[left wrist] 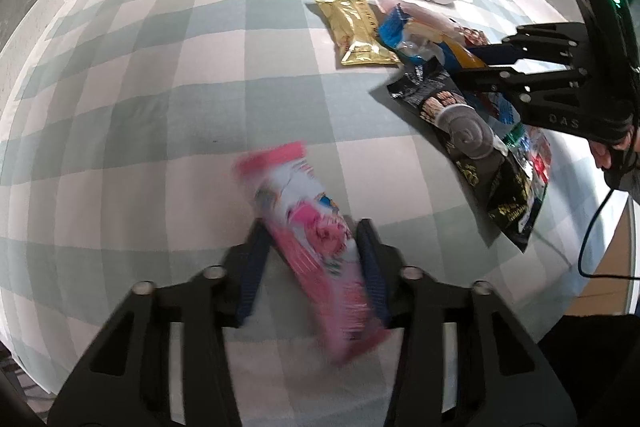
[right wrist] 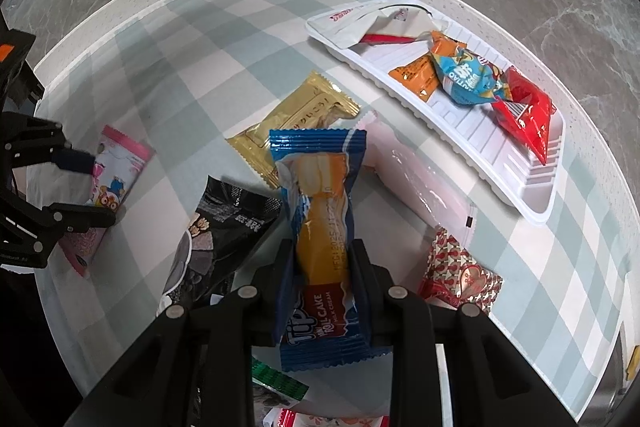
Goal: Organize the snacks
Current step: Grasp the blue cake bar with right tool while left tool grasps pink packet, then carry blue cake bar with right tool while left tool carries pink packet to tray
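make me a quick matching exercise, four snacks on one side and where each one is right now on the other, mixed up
Snacks:
1. pink snack packet
2. blue roll cake packet
3. red snack packet
4. gold snack packet

Places:
A. lying in the white tray
B. between the fingers of the left gripper
C. lying flat on the checked tablecloth, beside the tray
D. clamped in the right gripper

Pairs: 1-B, 2-D, 3-A, 4-C
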Action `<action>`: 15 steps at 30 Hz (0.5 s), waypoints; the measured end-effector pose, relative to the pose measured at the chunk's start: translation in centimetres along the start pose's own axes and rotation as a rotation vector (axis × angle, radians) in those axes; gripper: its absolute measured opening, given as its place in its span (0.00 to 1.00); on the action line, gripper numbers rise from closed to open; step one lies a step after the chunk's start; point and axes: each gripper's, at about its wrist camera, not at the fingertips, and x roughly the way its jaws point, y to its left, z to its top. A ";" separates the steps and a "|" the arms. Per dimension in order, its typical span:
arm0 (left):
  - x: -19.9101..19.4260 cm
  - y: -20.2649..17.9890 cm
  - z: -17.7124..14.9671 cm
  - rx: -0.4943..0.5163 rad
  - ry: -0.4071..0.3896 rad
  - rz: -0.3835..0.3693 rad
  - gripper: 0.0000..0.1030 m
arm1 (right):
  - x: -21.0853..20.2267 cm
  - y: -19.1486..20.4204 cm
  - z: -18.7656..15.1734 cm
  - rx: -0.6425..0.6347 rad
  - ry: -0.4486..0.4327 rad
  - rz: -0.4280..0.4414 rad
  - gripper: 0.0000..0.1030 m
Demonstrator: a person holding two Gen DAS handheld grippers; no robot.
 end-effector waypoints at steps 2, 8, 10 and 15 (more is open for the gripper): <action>-0.2 0.0 -0.3 0.003 -0.007 -0.010 0.28 | 0.0 -0.1 0.0 0.009 -0.001 0.003 0.29; -0.5 0.3 -0.7 -0.013 -0.024 -0.036 0.23 | -0.1 -0.3 -0.1 0.032 -0.003 0.014 0.28; -0.7 0.4 -0.7 -0.013 -0.034 -0.039 0.23 | -0.2 -0.4 -0.1 0.043 -0.006 0.026 0.28; -1.1 0.7 -0.5 -0.019 -0.048 -0.054 0.22 | -0.8 -1.0 -0.2 0.093 -0.019 0.072 0.27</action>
